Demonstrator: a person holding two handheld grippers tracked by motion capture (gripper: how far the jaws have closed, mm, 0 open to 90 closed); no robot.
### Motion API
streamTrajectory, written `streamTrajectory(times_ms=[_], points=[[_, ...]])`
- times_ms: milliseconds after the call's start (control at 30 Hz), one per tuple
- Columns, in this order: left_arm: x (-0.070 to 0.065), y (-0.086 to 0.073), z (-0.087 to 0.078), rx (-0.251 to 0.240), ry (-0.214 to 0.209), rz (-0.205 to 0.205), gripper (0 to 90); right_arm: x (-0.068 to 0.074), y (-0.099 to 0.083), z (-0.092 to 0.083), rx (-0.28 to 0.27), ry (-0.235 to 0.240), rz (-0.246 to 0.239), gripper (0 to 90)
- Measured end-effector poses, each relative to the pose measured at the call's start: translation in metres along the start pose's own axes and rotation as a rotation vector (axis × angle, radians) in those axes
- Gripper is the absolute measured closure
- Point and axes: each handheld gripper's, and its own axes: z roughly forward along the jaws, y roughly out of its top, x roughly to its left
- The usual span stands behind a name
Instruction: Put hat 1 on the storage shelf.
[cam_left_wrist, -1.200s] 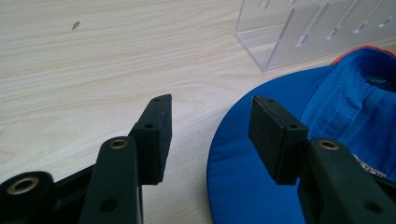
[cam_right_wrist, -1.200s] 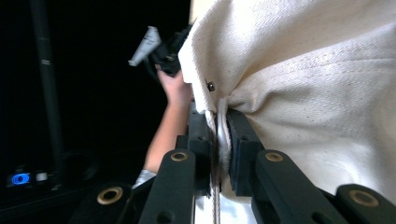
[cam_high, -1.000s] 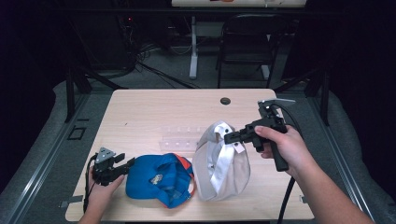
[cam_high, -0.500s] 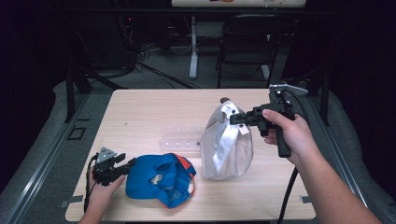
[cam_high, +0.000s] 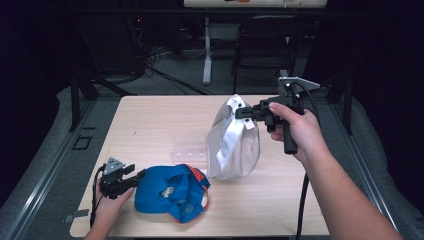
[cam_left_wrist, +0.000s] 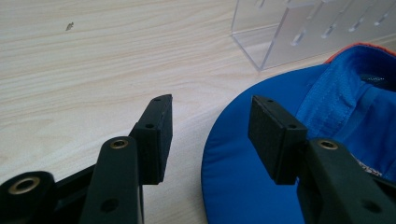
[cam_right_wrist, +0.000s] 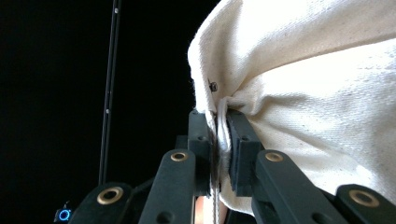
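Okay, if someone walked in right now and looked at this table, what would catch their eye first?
Probably the cream cloth cap, pinched at its top by the right gripper and hanging with its lower edge about at the table, right of centre. Next, the bright blue cap lying at the near left edge, with the left gripper open at its brim.

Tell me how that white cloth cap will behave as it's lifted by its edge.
Likely floppy: the white cap hangs in slack folds from the right gripper, whose jaws bunch its fabric. Probably light, since one pinch holds it up. The woven cloth looks unlikely to slip.
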Motion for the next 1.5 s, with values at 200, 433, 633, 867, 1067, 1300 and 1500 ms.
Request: streamTrajectory(times_ms=[200,433,633,867,1067,1300,1500], points=[[0.0,0.0,0.0,-0.001,-0.011,-0.01,51.6,0.007,0.01,0.01,-0.013,0.004,-0.003,81.8],[0.0,0.0,0.0,-0.001,-0.015,-0.009,51.7,0.009,0.023,0.025,-0.023,-0.011,0.007,81.8],[-0.001,0.001,0.0,0.011,-0.017,-0.002,51.7,0.01,0.036,0.036,-0.036,-0.029,0.015,81.8],[-0.002,0.001,0.001,0.005,-0.021,0.003,51.7,0.009,0.047,0.045,-0.048,-0.036,0.027,81.8],[-0.007,0.002,0.001,0.005,-0.022,0.023,51.7,0.006,0.055,0.054,-0.052,-0.042,0.036,81.8],[-0.01,0.004,0.001,0.007,-0.028,0.038,51.7,0.009,0.063,0.068,-0.054,-0.05,0.036,81.7],[-0.011,0.005,0.001,0.014,-0.032,0.038,51.7,0.01,0.067,0.075,-0.05,-0.055,0.036,81.8]])
